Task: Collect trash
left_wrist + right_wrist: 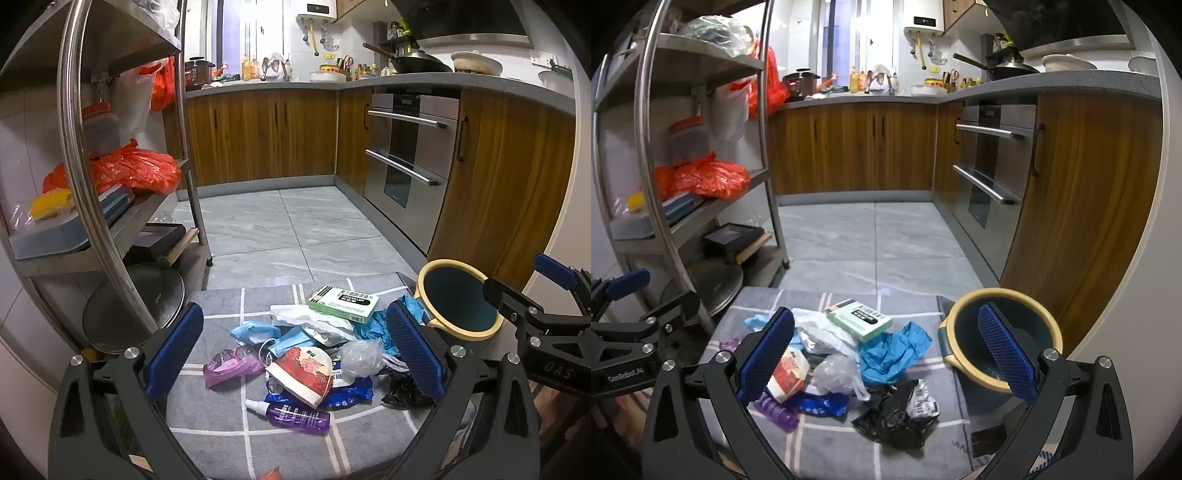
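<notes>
Both claws hung spread and empty over the near edge of the mat (pixel 229 314), left claw (pixel 295 354) and right claw (pixel 886 358) tilted down at the trash pile (pixel 306 354) heaped mid-mat. My bucket (pixel 1001 295) stood at the mat's right edge, just beside the pile; its inside looked bare, though I couldn't see the whole bottom. From my right claw the black bag (pixel 894 417) lay closest, below and between the jaws. From my left, the purple spray bottle (pixel 291 415) lay nearest, long axis crosswise.
</notes>
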Motion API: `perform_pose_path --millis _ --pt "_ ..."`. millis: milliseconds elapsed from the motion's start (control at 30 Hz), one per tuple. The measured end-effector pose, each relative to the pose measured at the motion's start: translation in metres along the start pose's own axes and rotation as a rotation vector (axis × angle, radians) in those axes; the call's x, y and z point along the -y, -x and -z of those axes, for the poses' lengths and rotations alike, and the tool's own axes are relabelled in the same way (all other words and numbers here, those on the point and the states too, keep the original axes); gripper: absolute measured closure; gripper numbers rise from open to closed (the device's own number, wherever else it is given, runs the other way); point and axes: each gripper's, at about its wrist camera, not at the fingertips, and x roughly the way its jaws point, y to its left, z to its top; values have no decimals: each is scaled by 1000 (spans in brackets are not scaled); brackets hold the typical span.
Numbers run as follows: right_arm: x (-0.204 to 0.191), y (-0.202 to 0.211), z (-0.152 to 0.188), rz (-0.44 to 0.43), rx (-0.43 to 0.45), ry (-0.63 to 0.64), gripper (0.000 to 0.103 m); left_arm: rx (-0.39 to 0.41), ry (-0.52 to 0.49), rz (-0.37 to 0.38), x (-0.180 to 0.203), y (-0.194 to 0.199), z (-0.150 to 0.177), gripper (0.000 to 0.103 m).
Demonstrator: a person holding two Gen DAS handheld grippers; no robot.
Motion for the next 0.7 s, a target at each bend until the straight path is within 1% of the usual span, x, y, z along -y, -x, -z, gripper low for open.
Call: perform_pose_path --millis 233,700 --pt "0 0 0 -1 0 -2 4 -4 -4 12 2 1 2 5" --pt "0 -1 0 -1 -1 -2 4 -7 -6 12 2 0 3 5"
